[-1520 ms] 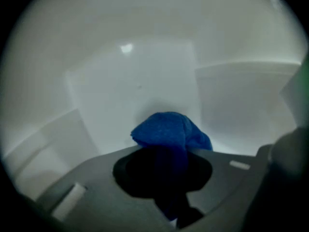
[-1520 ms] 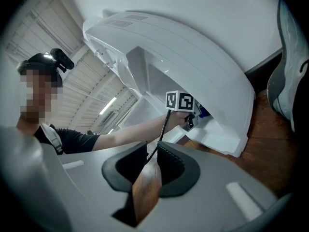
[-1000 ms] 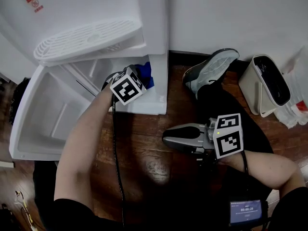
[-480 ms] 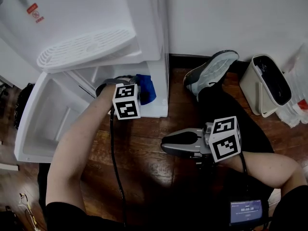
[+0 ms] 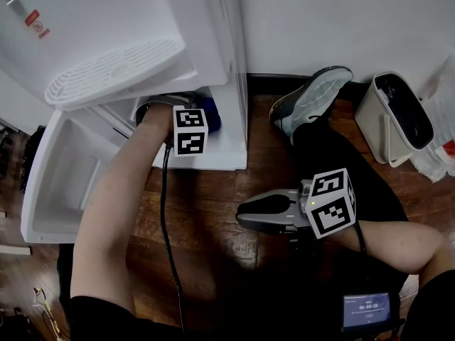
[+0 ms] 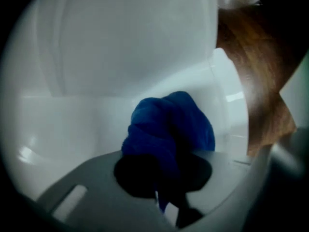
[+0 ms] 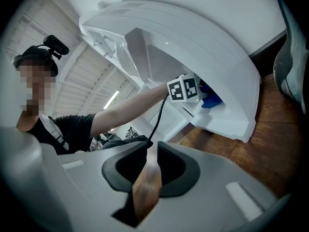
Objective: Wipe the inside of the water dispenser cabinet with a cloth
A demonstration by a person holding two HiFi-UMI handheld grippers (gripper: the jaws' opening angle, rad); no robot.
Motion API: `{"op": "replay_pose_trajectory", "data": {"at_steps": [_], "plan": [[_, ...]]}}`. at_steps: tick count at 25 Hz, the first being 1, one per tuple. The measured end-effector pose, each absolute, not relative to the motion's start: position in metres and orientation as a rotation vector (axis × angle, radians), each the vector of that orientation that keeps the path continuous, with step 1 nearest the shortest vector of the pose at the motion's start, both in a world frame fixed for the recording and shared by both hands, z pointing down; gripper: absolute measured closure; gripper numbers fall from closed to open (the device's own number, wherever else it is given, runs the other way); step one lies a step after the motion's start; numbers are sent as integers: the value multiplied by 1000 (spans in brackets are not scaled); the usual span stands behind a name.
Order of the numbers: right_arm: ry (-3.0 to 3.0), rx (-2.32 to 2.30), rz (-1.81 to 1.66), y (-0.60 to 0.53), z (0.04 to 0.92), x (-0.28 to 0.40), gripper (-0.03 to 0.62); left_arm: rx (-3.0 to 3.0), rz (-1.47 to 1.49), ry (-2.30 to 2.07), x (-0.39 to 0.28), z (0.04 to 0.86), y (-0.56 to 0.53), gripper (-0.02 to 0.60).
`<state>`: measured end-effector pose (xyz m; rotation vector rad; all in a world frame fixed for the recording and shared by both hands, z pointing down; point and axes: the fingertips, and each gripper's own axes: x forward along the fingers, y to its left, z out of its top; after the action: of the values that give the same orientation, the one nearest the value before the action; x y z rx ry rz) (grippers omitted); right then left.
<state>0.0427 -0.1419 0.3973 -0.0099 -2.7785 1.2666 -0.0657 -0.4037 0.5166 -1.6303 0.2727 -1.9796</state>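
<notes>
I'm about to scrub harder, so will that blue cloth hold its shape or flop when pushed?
Likely floppy: the cloth bulges in soft folds past the left claw, shut on it. Probably light, since that small pinch carries it all. It may glide easily on the smooth, glossy cabinet wall.

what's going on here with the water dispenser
A person is cleaning the open cabinet at the bottom of a white water dispenser. The left gripper is shut on a bunched blue cloth and reaches into the cabinet with it. The cabinet door hangs open to the left in the head view. The right gripper is shut and empty, held idle over the wooden floor near the person's shoe.
</notes>
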Motion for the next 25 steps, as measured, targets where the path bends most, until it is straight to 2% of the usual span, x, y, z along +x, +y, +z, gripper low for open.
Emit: {"op": "replay_pose_trajectory", "data": {"at_steps": [6,17,20,25], "plan": [[-2769,-50,1227,-133,400,42,525,-1879,-2087,-7,-71,517,-322,512],[-2719,-23,1277,-134,417,40,525,-1077,-2108,143,-107,522,-441,506],[-2713,-22,1279,-133,419,39,525,-1079,-2145,124,-111,523,-435,510],[-2717,-51,1268,-128,417,38,525,-1099,-2344,-198,-138,523,-366,511]]}}
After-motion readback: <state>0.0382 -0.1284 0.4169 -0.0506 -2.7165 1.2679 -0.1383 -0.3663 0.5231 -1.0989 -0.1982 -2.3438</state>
